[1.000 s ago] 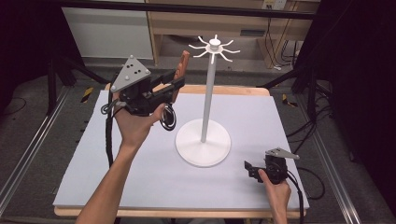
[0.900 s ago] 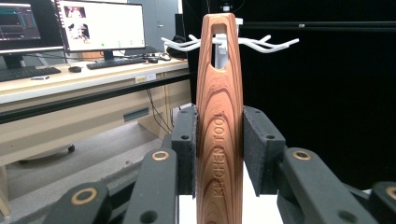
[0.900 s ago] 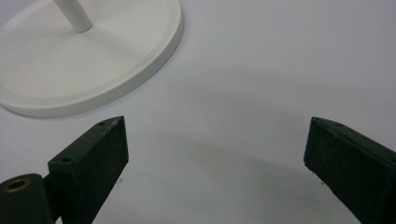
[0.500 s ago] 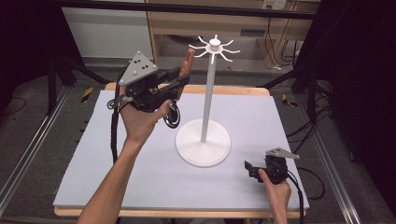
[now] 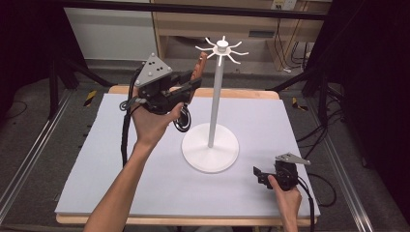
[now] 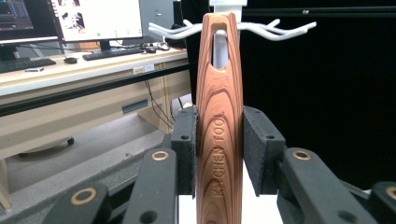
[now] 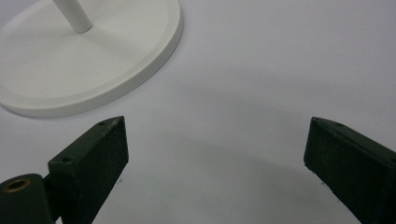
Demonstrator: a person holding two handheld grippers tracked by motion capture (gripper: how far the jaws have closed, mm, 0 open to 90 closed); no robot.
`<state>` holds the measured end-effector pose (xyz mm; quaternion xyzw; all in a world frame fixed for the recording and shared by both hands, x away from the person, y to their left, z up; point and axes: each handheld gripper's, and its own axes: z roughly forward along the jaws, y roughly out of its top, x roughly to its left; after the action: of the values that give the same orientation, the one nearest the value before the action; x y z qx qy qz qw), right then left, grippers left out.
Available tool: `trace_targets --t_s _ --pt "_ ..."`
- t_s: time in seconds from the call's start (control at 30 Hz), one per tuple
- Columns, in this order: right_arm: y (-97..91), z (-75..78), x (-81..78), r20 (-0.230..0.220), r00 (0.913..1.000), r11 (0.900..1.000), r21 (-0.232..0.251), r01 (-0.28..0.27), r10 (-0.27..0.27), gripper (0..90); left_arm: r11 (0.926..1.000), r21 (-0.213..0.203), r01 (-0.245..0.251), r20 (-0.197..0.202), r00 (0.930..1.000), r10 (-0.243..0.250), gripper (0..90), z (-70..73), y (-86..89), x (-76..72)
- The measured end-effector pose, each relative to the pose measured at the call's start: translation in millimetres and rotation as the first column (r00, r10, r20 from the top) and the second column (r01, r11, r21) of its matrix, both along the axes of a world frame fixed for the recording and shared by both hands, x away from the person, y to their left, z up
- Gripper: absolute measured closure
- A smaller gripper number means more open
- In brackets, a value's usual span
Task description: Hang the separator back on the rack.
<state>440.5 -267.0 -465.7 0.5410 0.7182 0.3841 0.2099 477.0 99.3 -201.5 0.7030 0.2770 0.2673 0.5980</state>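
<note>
- While raised at upper centre of the high view, left gripper [image 5: 186, 92]: jaws clamped on wooden utensil handle [image 6: 219, 116], long axis upright, marked "KITCHEN TOOL".
- Hanging slot [image 6: 220, 46]: at handle top, level with the hook arms [image 6: 285, 30] of the white stand [image 5: 211, 153], just before them; likely next, threading slot onto a hook.
- Right gripper [image 5: 263, 175]: lower right, jaws apart, empty, low over the table [image 5: 96, 169], farther from the hooks.

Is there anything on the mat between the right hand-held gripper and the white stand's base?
No. In the right gripper view, bare white mat runs from the open right hand-held gripper to the stand's base. The high view shows the same bare stretch.
</note>
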Motion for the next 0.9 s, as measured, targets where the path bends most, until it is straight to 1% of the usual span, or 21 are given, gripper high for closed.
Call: trace_targets --t_s 0.07,0.4,0.63,0.9 --pt "-0.2 0.1 0.0 0.0 1.0 1.0 0.0 0.001 -0.001 6.9 1.0 -0.005 0.006 -0.001 1.0 -0.006 67.2 -1.8 -1.5 1.3" --pt "0.2 -0.6 0.5 -0.001 1.0 1.0 -0.006 -0.006 0.006 6.9 1.0 -0.001 0.002 0.0 1.0 -0.002 67.2 -6.1 -8.6 6.1" --pt "0.2 -0.6 0.5 -0.002 1.0 1.0 -0.006 -0.006 0.006 6.9 0.9999 -0.015 0.005 0.005 1.0 -0.005 67.3 -8.8 -12.5 9.8" --pt "0.5 -0.8 0.5 -0.004 1.0 1.0 -0.006 -0.006 0.006 6.9 0.9999 -0.017 0.004 0.009 1.0 -0.003 67.0 -10.1 -13.3 11.8"
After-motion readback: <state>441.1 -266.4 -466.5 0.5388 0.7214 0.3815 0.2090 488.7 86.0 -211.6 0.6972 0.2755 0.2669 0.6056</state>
